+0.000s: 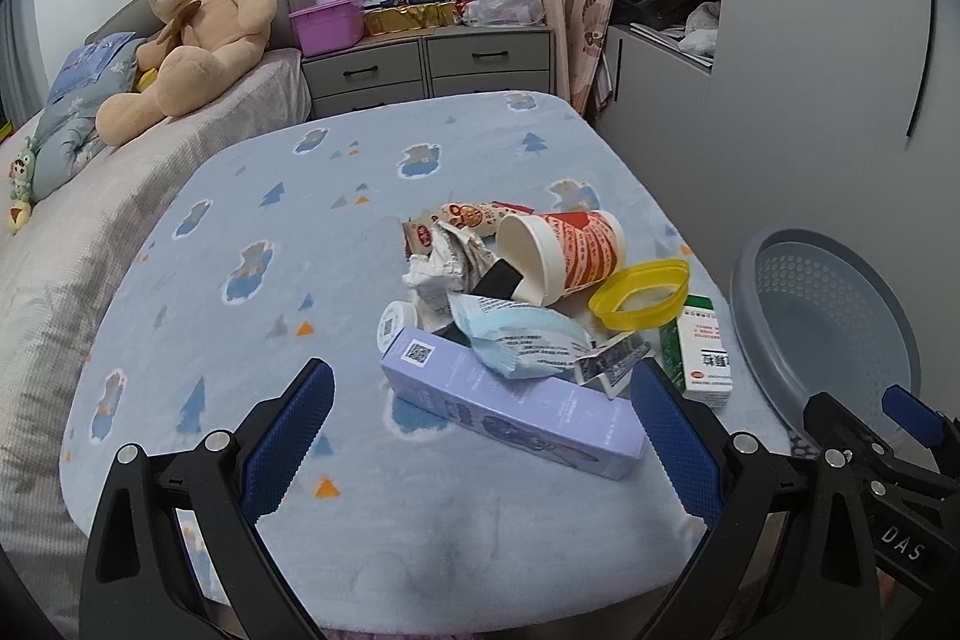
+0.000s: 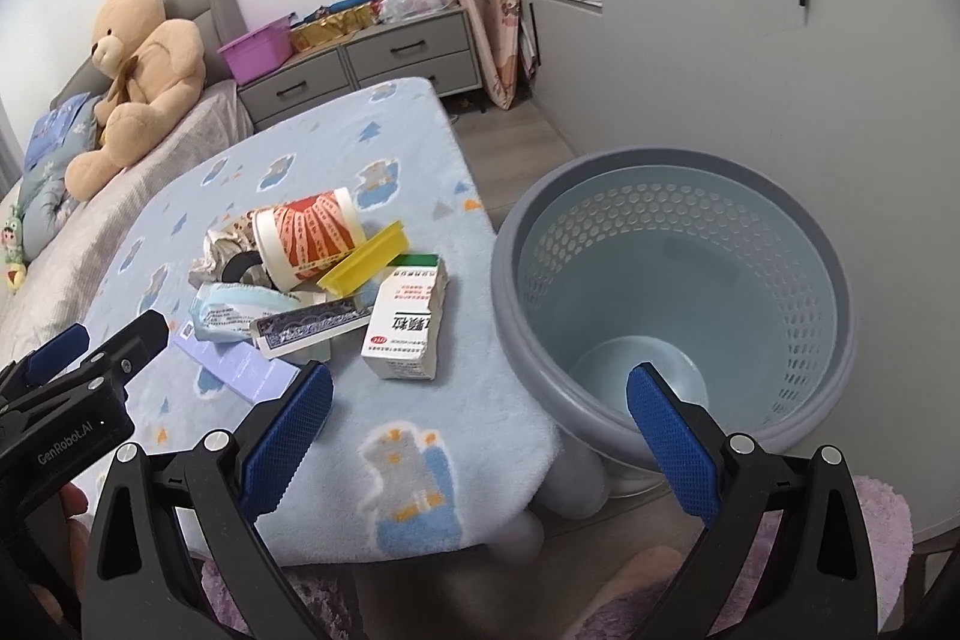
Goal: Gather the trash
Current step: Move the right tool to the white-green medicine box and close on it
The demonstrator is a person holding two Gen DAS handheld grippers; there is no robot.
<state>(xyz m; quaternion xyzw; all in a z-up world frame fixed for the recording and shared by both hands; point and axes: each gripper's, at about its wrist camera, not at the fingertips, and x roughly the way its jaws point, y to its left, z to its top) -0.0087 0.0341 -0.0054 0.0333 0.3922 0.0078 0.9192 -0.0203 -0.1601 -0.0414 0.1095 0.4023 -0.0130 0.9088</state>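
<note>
A pile of trash lies on the blue patterned table (image 1: 240, 220): a lilac carton (image 1: 510, 406), a red-and-white paper cup (image 1: 570, 253) on its side, a yellow plastic lid (image 1: 639, 295), a white-and-green medicine box (image 1: 705, 352), a blue wrapper (image 1: 522, 340) and crumpled foil (image 1: 447, 262). My left gripper (image 1: 480, 400) is open, its fingers either side of the carton's near end, empty. My right gripper (image 2: 480, 400) is open and empty, over the table's right edge beside the grey perforated bin (image 2: 672, 292). The medicine box (image 2: 408, 322) and cup (image 2: 312, 232) also show in the right wrist view.
The bin (image 1: 822, 316) stands on the floor right of the table. A bed with a teddy bear (image 1: 192, 22) lies to the left. A grey drawer unit (image 1: 432, 64) and a white wardrobe (image 1: 780, 40) stand behind.
</note>
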